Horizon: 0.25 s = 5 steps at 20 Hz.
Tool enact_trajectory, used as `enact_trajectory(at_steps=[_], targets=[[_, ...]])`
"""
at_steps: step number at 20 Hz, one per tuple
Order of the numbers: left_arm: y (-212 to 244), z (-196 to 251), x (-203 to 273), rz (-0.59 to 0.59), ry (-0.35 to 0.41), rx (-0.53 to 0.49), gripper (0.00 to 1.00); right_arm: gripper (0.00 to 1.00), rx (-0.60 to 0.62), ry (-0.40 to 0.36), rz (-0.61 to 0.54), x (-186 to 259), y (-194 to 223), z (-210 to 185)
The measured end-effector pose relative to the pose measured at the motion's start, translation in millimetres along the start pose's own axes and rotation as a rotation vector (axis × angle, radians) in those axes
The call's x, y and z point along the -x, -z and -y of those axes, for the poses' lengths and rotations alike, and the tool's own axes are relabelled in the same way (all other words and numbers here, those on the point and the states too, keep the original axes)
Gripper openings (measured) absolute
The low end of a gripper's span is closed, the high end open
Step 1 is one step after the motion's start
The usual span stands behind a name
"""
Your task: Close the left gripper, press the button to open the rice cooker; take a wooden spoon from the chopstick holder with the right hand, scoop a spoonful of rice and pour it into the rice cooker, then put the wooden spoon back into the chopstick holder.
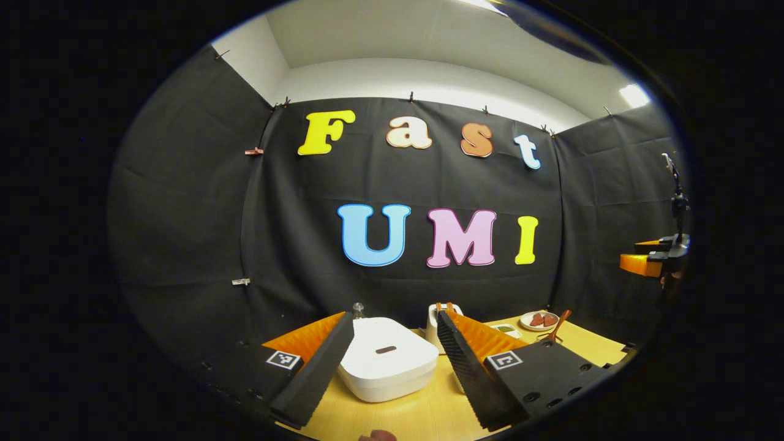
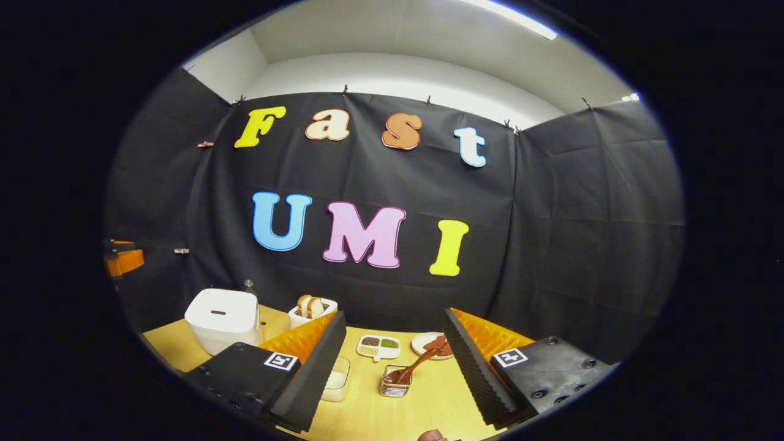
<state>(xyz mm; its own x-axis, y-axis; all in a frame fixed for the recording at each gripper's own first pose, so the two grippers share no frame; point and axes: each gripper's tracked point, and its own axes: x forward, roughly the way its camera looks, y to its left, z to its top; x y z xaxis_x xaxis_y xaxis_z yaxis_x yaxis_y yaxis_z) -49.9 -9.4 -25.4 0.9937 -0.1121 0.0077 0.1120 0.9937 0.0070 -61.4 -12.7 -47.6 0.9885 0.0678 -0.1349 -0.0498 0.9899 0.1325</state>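
Rice cooker (image 1: pixel 384 361) sits lid down near the tabletop's (image 2: pixel 367 416) left edge, framed between the spread fingers of the left gripper (image 1: pixel 392 367), nothing pinched; the wooden spoon (image 2: pixel 411 369) leans in the chopstick holder (image 2: pixel 395 386) toward the front edge, ahead of the right gripper (image 2: pixel 392 361), fingers also wide apart and empty. A clear rice container (image 2: pixel 335 378) stands just left of the holder; a divided dish (image 2: pixel 378 346) and a plate (image 2: pixel 432 344) lie toward the back edge.
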Motion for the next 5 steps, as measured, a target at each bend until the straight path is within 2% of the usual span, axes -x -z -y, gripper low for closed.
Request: enact_trajectory(at_steps=[5], targets=[[2.8, 1.2, 2.8, -0.004, 0.003, -0.063, 0.94, 0.97, 0.024, -0.025, -0.013, 2.6, 2.9, -13.1]])
